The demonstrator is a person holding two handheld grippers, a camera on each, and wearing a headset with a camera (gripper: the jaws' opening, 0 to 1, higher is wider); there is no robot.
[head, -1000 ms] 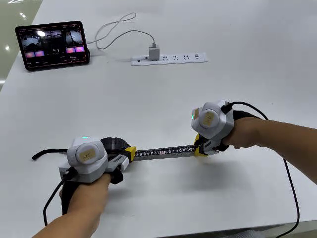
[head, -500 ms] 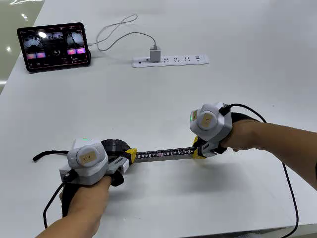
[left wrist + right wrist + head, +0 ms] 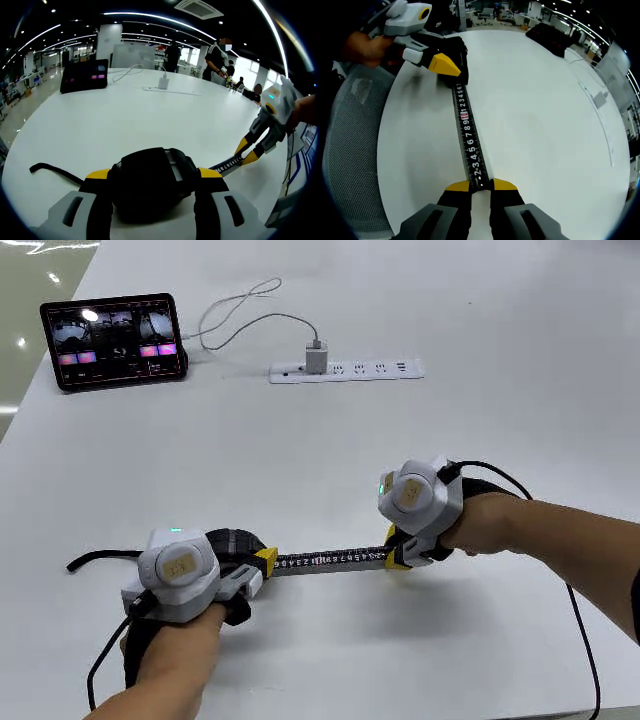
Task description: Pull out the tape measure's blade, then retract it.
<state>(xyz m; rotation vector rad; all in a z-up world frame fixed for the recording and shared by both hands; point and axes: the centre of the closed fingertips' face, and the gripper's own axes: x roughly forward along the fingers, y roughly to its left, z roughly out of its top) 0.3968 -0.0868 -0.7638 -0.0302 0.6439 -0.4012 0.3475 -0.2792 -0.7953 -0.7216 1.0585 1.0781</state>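
Open-plan lab or office: long white workbench (image 3: 420, 300), tablet (image 3: 112, 340), power strip (image 3: 347, 369), ceiling light strips (image 3: 150, 16).

White tabletop (image 3: 480, 330) carries a black lit-screen tablet (image 3: 113, 341) at far left, a white power strip (image 3: 346, 369) with plugged charger (image 3: 316, 357), a looped white cable (image 3: 245, 310), and a black tape measure (image 3: 235, 543) near the front.

My gripper (image 3: 476, 186) has its yellow-tipped jaws pinched on the end of the blade (image 3: 467, 135). The blade runs straight ahead from them across the white table (image 3: 535, 125) to the black tape measure (image 3: 451, 52), clamped far ahead and slightly left by the other gripper (image 3: 440, 61).
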